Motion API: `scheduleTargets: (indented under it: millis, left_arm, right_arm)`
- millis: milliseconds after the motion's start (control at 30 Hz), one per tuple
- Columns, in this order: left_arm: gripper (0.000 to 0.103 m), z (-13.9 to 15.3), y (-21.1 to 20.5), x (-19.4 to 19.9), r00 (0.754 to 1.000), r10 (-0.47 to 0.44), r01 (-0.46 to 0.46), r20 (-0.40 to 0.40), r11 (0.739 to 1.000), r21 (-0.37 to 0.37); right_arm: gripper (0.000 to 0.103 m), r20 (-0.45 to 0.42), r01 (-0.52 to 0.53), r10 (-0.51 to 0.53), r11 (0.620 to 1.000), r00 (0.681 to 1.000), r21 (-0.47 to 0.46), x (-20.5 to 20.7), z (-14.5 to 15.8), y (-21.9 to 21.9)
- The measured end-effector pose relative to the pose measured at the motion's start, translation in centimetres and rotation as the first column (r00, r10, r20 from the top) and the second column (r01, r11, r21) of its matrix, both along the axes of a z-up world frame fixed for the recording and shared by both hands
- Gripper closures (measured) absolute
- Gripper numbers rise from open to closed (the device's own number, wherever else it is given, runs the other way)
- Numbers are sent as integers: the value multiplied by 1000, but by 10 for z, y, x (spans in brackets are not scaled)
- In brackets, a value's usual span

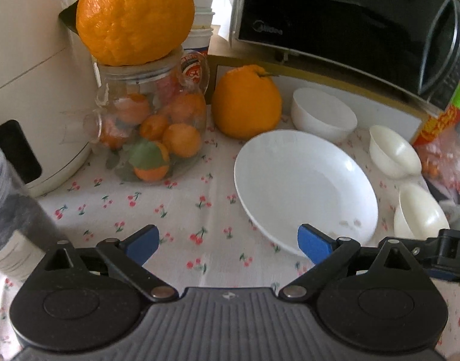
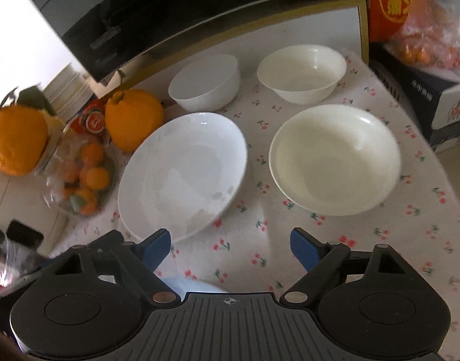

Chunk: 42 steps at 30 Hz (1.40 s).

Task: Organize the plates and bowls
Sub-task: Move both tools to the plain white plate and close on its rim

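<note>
Cherry-print cloth carries plate at nine o'clock of bowl; left gripper and right gripper both gape wide, empty.

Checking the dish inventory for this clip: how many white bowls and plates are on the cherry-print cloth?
4: a white plate front left, a cream bowl front right, a small white bowl back left, a cream bowl back right. None stacked; nothing visibly hidden.

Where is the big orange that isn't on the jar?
The big loose orange sits on the cherry-print tablecloth, left in the right wrist view, beside the wide white plate, below the black microwave.
</note>
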<state>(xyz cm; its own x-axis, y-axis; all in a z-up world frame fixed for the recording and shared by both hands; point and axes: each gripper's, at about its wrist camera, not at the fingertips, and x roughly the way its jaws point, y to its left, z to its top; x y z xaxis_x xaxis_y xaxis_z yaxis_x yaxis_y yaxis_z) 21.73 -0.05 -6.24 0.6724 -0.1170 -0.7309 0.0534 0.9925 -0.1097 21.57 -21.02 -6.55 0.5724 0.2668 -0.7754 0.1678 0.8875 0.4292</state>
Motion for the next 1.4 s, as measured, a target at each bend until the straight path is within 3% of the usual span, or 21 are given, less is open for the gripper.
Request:
scheduleTargets:
  millis: [300, 400, 467, 633, 700, 967, 1067, 1267, 1400]
  left_arm:
    - [13, -17, 2, 20, 998, 32, -27, 57, 995, -98]
    - [23, -23, 4, 26, 997, 34, -25, 65, 991, -134]
    - [36, -27, 7, 29, 998, 34, -25, 52, 986, -165]
    - [53, -31, 14, 31, 998, 45, -33, 44, 971, -236]
    - [57, -32, 15, 32, 998, 44, -34, 34, 968, -248]
    - [79, -35, 17, 32, 999, 33, -26, 19, 958, -285]
    - [83, -35, 18, 32, 999, 33, -28, 15, 957, -287]
    - [87, -36, 13, 34, 1000, 22, -17, 14, 962, -272]
    - [88, -35, 10, 34, 1000, 12, -7, 18, 966, -257]
  right_arm:
    - [15, 29, 43, -46, 995, 998, 92, 26, -21, 0]
    - [15, 65, 58, -65, 993, 996, 98, 31, -23, 1]
    - [15, 100, 50, -59, 995, 993, 92, 34, -24, 2]
    - [16, 152, 15, -26, 997, 988, 70, 38, -25, 8]
    - [20, 161, 8, -17, 998, 987, 54, 39, -25, 9]
    - [58, 160, 33, -35, 999, 986, 17, 40, -29, 7]
    - [68, 159, 41, -42, 999, 986, 6, 40, -31, 4]
    - [83, 149, 58, -59, 998, 987, 7, 39, -34, -2]
    - [85, 147, 64, -69, 997, 987, 35, 37, -32, -7]
